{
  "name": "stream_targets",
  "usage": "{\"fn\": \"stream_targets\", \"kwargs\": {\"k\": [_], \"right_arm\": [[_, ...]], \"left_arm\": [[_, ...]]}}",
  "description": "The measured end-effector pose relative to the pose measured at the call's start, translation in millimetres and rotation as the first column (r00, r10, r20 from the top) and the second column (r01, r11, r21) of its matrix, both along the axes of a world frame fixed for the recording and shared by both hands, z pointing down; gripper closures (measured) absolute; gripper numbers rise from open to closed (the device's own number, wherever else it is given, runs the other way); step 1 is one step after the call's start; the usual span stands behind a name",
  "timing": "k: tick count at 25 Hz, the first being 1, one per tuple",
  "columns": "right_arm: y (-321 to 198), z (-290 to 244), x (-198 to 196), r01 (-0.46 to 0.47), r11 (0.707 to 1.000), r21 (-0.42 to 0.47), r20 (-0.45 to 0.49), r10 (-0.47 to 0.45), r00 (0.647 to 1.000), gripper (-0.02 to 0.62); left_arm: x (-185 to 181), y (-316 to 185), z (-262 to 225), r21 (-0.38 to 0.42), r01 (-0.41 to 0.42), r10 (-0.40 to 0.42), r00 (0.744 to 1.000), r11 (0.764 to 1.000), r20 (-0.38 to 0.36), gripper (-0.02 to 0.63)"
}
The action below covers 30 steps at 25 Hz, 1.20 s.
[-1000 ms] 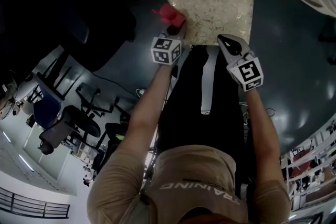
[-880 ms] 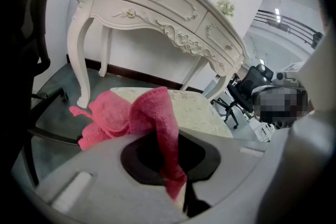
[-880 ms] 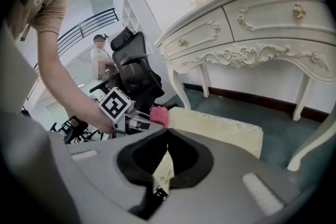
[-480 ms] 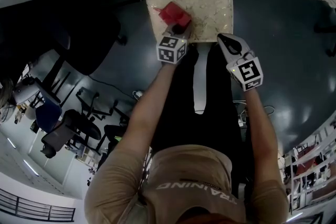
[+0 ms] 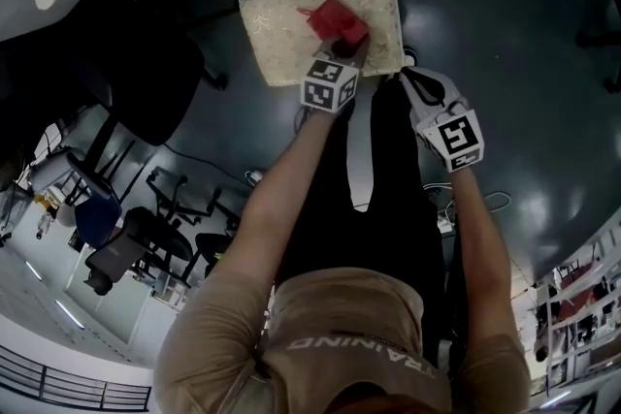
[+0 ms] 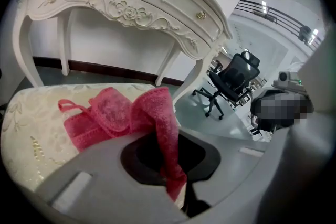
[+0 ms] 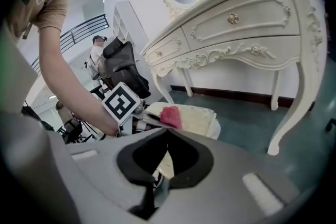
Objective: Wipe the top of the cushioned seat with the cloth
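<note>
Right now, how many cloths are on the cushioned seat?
1: a red cloth lies on the cushioned seat, right of centre on its top, with one end pinched in the left gripper. No other cloth shows on the seat.

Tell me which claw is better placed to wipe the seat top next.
Left. The left claw is shut on the red cloth, which rests on the seat. The right claw is shut, holds nothing, and sits off the seat's corner.

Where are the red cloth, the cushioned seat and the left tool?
red cloth (image 6: 113, 113): left gripper view, bunched middle.
cushioned seat (image 5: 281, 29): head view, bare top surface.
left tool (image 5: 347, 48): head view, between its fingertips.
</note>
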State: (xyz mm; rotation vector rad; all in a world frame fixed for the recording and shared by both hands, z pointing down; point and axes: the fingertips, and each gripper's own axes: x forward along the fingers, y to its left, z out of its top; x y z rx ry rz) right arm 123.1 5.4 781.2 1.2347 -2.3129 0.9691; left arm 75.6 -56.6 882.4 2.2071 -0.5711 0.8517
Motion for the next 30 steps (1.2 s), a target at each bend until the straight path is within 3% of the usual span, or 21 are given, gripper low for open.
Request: {"fn": "stream_targets", "kwargs": {"k": [9, 16, 24, 30], "right_arm": [[18.1, 7.3, 67.3, -0.071, 0.997, -0.007, 0.009, 0.072, 0.997, 0.591], [35.7, 12.4, 105.2, -0.112, 0.994, -0.019, 0.003, 0.112, 0.994, 0.591], [45.3, 9.0, 125.4, -0.127, 0.992, -0.016, -0.002, 0.127, 0.992, 0.591], [42.9, 10.8, 123.7, -0.123, 0.992, -0.013, -0.005, 0.123, 0.992, 0.591]], "left_arm": [[70.6, 16.5, 4.6, -0.002, -0.066, 0.066, 0.998, 0.998, -0.005, 0.574], [121.6, 37.5, 2.6, -0.074, -0.099, 0.095, 0.994, 0.992, -0.061, 0.574], [165.9, 55.6, -24.3, -0.074, -0.160, 0.148, 0.979, 0.984, -0.139, 0.574], [167.6, 54.3, -46.0, -0.048, -0.184, 0.172, 0.967, 0.982, -0.186, 0.574]]}}
